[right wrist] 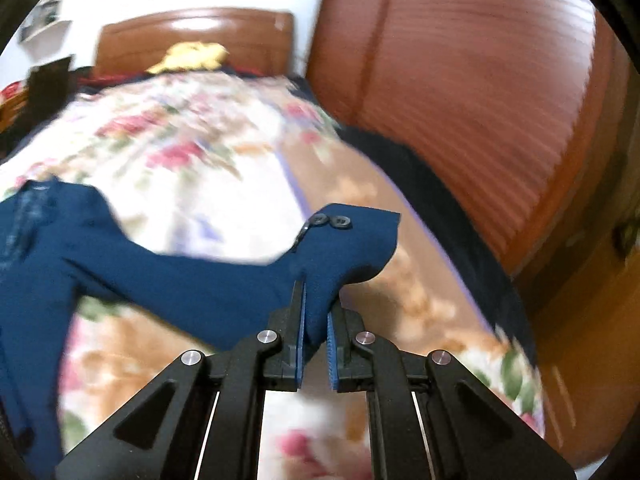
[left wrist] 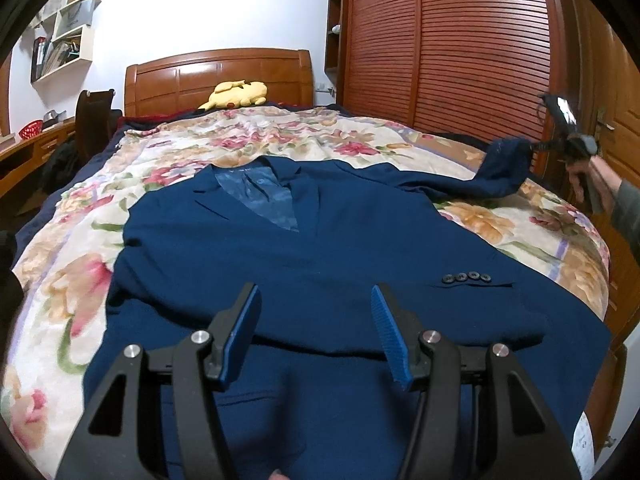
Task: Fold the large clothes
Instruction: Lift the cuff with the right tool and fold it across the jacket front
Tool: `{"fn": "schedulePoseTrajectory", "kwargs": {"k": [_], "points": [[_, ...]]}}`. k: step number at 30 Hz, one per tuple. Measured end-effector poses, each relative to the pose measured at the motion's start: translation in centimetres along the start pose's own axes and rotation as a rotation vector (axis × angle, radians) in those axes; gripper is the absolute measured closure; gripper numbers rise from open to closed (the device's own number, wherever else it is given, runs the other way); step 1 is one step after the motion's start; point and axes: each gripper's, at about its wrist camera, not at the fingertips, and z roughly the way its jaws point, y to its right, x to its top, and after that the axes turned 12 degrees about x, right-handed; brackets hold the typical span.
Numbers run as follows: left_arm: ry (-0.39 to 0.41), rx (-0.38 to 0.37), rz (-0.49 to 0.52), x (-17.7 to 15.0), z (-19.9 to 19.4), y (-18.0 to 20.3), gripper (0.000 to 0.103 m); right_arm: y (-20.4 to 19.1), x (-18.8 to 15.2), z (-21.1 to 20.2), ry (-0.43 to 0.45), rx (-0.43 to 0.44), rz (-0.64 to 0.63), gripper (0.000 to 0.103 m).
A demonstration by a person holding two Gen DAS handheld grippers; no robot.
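Note:
A navy blue suit jacket [left wrist: 312, 248] lies face up on the floral bedspread [left wrist: 80, 280], collar toward the headboard. One sleeve is folded across its front, cuff buttons [left wrist: 466, 277] showing. My left gripper [left wrist: 316, 300] is open and empty, hovering over the jacket's lower front. My right gripper [right wrist: 318, 292] is shut on the cuff of the other sleeve [right wrist: 344, 248] and holds it lifted above the bed's right side. In the left wrist view that sleeve [left wrist: 504, 168] stretches out to the right, up to the right gripper [left wrist: 536, 146].
A yellow plush toy [left wrist: 236, 94] lies by the wooden headboard [left wrist: 216, 76]. A slatted wooden wardrobe [left wrist: 448, 48] stands close along the bed's right side. A desk with a red basket [left wrist: 30, 130] and a chair [left wrist: 94, 120] are at the left.

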Motion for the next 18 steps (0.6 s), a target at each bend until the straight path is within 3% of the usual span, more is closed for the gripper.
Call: {"fn": "schedulePoseTrajectory", "kwargs": {"k": [10, 18], "points": [[0.03, 0.021, -0.03, -1.0, -3.2, -3.4, 0.047, -14.6, 6.6, -6.9, 0.143, 0.164, -0.179, 0.097], [0.054, 0.082, -0.082, -2.0, -6.0, -7.7, 0.047, -26.3, 8.6, -10.4, 0.227, 0.321, -0.317, 0.097]]}}
